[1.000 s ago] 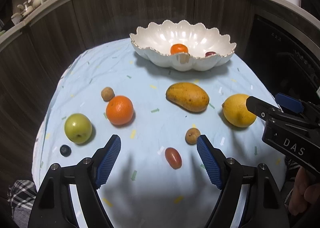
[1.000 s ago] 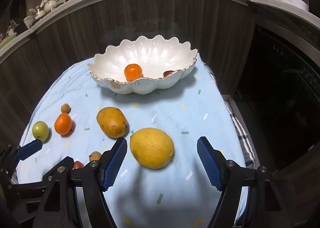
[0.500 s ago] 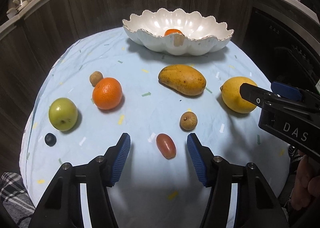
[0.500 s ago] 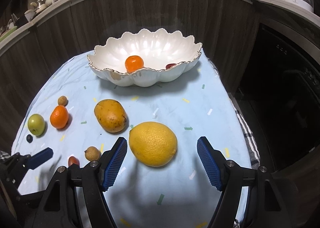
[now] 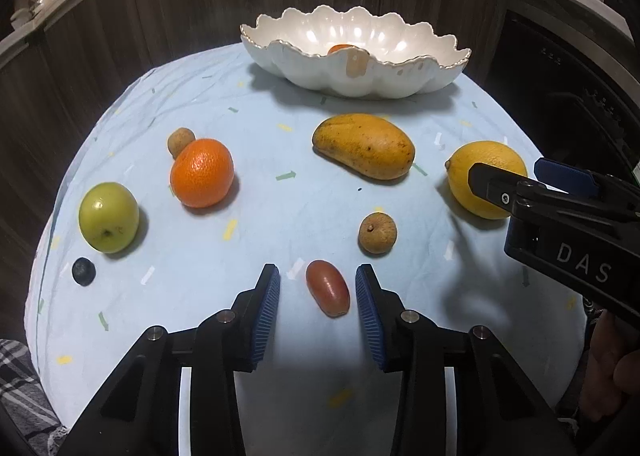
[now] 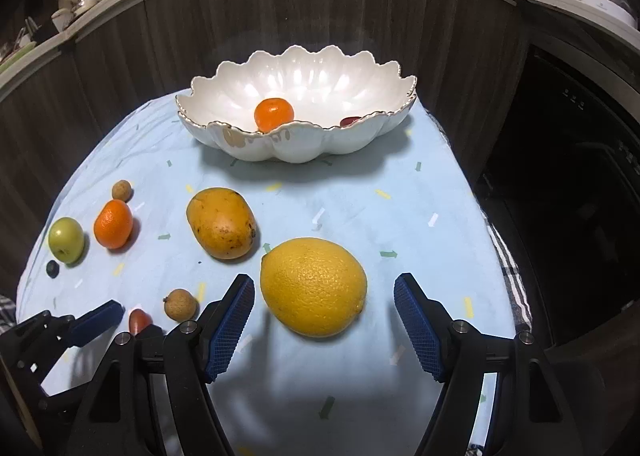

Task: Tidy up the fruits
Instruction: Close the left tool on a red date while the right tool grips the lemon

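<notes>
Left gripper low over the pale blue cloth, jaws just closing in, small red oval fruit lying between the pads, gaps on both sides, not yet pinched. Right gripper spread wide around the near end of the big yellow citrus, pads clear of the peel. Just beyond, one brown longan. Farther out, mango, orange, green apple, dark berry. At the back, scalloped white bowl holding a mandarin.
</notes>
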`<state>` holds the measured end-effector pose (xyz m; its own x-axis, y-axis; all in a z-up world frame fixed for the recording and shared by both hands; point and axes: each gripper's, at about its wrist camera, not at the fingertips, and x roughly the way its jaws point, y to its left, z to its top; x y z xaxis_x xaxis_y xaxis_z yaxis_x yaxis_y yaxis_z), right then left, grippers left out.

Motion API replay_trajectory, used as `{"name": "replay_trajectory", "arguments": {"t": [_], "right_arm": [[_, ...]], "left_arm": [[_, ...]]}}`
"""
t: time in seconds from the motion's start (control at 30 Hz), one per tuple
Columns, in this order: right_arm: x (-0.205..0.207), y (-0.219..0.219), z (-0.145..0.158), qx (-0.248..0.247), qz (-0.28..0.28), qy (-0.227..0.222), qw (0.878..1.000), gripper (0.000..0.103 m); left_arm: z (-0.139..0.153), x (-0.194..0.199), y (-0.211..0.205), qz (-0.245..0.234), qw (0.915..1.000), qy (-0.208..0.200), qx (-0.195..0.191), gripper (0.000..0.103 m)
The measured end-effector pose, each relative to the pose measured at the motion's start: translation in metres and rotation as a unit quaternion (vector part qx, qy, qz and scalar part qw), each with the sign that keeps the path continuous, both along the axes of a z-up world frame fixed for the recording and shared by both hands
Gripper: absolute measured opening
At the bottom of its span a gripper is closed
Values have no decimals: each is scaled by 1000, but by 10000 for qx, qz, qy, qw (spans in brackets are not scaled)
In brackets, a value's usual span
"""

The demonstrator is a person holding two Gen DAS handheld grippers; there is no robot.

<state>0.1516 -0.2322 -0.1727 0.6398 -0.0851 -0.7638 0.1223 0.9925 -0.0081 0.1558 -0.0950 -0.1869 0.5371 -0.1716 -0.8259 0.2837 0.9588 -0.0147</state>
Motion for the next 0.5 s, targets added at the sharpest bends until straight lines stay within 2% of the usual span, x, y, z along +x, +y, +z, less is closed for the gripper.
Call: {"name": "replay_trajectory", "arguments": {"t": [0.2,0.33,0.5], "right_arm": [[6,0,-7,-12,48,79,10000,73],[9,0,-11,-29,39,143,9999,71],[12,2,-16,-20,153,186,9997,65]], "left_arm": [[-2,0,0,30,10000,-58,-3,34],[-1,-3,-2,-38,9999,-101,-17,22],[-1,-4,-3,-74,9999,-107,-16,21]]}}
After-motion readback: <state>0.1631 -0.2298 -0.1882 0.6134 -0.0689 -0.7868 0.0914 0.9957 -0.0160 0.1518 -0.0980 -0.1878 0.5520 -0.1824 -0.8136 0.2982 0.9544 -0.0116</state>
